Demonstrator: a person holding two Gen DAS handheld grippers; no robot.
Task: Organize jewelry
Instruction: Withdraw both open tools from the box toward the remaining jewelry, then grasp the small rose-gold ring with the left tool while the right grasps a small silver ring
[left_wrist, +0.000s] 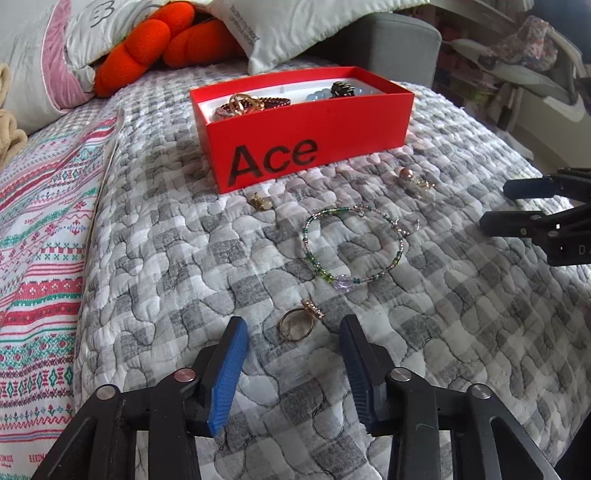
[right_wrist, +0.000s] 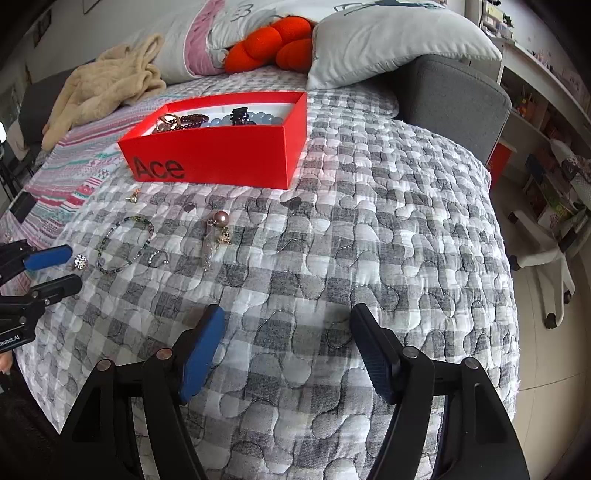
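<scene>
- Jewelry lay scattered on a grey-and-white checked quilt (left_wrist: 424, 350) covering the bed, in front of a red box (left_wrist: 306, 147) printed with "Ace".
- Inside that box, bracelets of dark red beads (right_wrist: 190, 119), pale blue beads (right_wrist: 258, 119), a gold ring and a dark clip (right_wrist: 240, 114) were already lying on the white lining.
- Left tongs (left_wrist: 293, 325) pointed down at the quilt with their blue pads parted to a middling gap; a gold ring (left_wrist: 295, 325) with a stone setting lay on the quilt between the tips, and neither pad touched it.
- Just beyond that ring lay a green beaded bracelet (left_wrist: 354, 247) in an open loop, with a clear lilac bead at its near side.
- A small gold earring (left_wrist: 260, 201) sat near the box's front corner.
- A pink pearl pendant (right_wrist: 221, 217) with a gold charm beside it lay farther right, close to the box front.
- Right tongs (right_wrist: 284, 319) hung over a bare stretch of quilt, jaws wide apart and holding nothing; a thin wire ring (right_wrist: 338, 338) lay just inside the right-hand finger.
- At the head of the bed were pillows, an orange plush toy (right_wrist: 273, 44) and a beige blanket (right_wrist: 107, 85).
</scene>
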